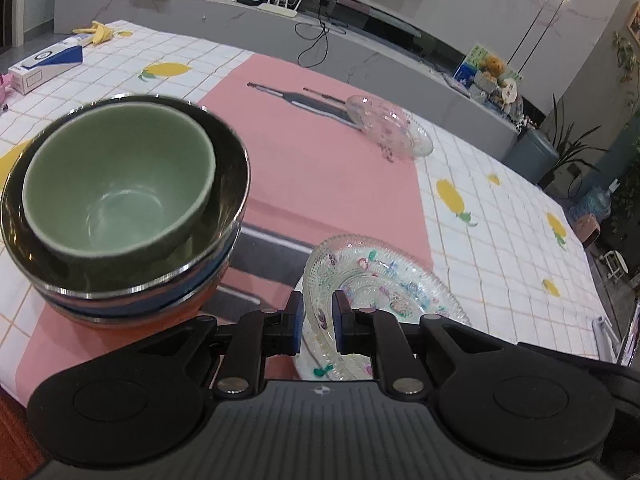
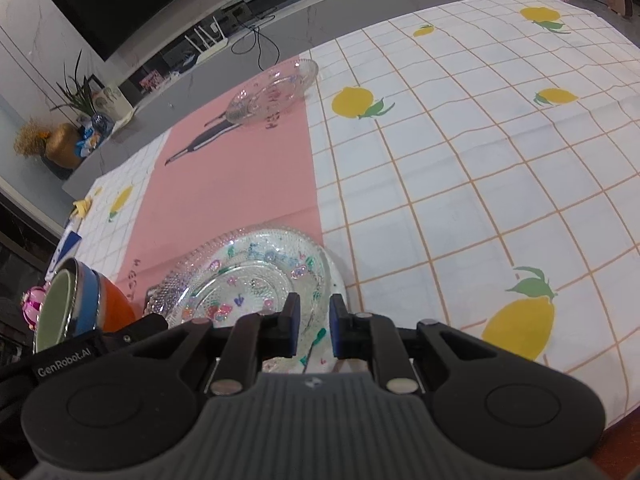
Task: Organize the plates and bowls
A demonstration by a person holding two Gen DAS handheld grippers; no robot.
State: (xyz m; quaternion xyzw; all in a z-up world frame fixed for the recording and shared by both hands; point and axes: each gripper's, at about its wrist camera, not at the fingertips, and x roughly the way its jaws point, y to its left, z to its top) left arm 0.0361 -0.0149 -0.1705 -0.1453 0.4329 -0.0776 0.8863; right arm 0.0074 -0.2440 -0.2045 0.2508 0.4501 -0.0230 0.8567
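With the near glass plate apparently pinched at its rim in the narrowed left gripper, beside the bowl stack, and the right gripper's hold unclear, it should be lifted level.

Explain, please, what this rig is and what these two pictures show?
No robot here: a person holds a two-finger claw in each hand, each with a camera looking along its fingers. One picture is from the left claw, the other from the right claw. On the table lie stacked bowls, a near plate and a far plate, both glass. The near plate's rim sits between both claws' fingers; whether either grips it is unclear.
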